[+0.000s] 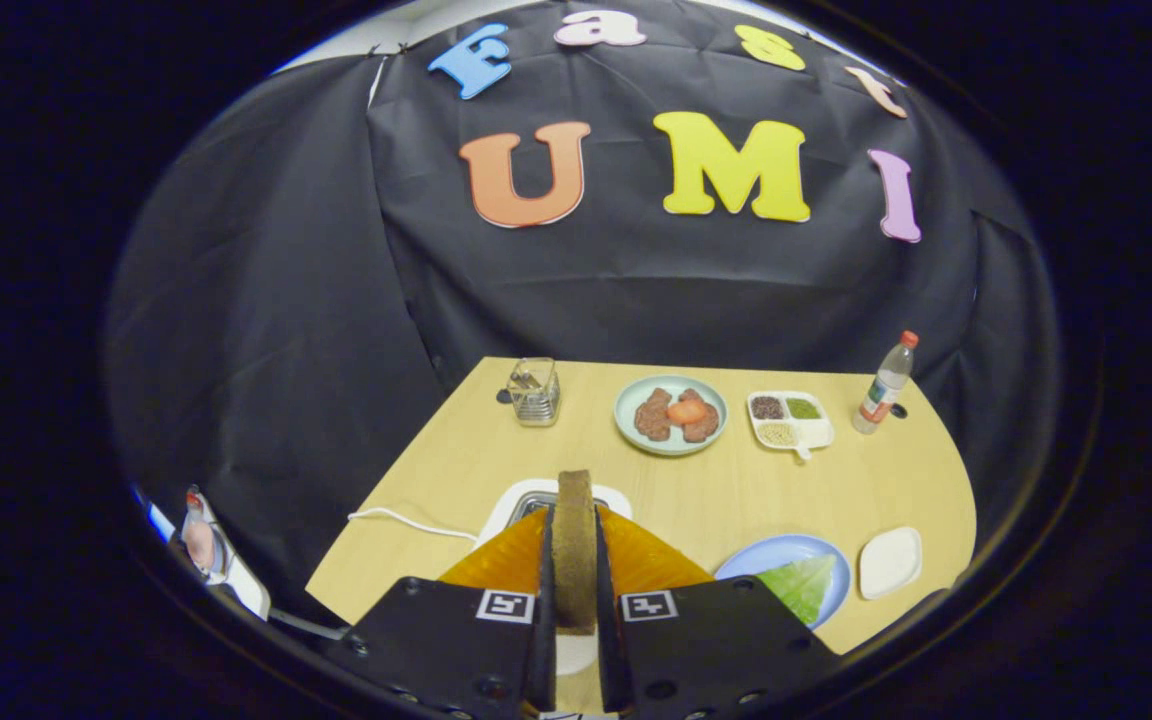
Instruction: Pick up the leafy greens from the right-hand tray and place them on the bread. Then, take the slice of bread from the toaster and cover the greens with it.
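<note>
A brown slice of bread (574, 560) stands edge-on between my fingers, and my gripper (574, 512) is shut on it, both fingers pressing its flat sides. The slice is lifted above the white toaster (521, 503), whose metal slot shows just beyond the fingertips. Right of the fingers lies a blue plate (771, 555) with leafy greens (801, 588) on it; I cannot tell whether bread lies under the greens. A small white tray (891, 562) sits right of that plate with nothing on it.
Farther back on the wooden table (716, 490) stand a glass container (534, 391), a green plate (636, 425) with meat and a tomato slice, a divided dish (789, 420) of seeds and a bottle (884, 388). A white cable (406, 520) runs left from the toaster.
</note>
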Action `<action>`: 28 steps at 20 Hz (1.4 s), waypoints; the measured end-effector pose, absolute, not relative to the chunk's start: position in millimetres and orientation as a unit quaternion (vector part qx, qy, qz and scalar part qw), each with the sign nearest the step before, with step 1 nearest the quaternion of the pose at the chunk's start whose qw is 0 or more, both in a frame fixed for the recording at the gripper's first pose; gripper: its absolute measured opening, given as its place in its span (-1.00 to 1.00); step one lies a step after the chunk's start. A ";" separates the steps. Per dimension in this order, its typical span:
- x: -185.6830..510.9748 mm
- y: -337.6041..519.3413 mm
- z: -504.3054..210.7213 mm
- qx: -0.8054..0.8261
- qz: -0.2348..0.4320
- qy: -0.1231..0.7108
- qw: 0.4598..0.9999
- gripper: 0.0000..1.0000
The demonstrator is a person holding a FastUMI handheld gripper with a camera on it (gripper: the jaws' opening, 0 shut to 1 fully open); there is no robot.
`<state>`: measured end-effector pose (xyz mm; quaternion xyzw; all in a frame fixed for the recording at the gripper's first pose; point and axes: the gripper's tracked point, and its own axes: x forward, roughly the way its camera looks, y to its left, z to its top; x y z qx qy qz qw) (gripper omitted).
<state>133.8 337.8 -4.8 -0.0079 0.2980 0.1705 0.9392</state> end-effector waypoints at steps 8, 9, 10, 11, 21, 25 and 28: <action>147.2 262.1 -19.4 0.023 0.123 0.307 0.944 -0.66; 151.7 249.3 -29.4 0.024 0.109 0.312 0.944 -0.66; 153.3 236.3 -36.1 0.029 0.098 0.316 0.943 -0.74; 160.6 228.6 -48.9 0.031 0.090 0.320 0.943 -0.82; 172.3 172.1 -123.7 0.121 0.081 0.322 0.935 -0.82; 175.3 151.0 -154.7 0.173 0.107 0.339 0.919 -0.83; 179.1 133.3 -176.4 0.207 0.110 0.355 0.905 -0.83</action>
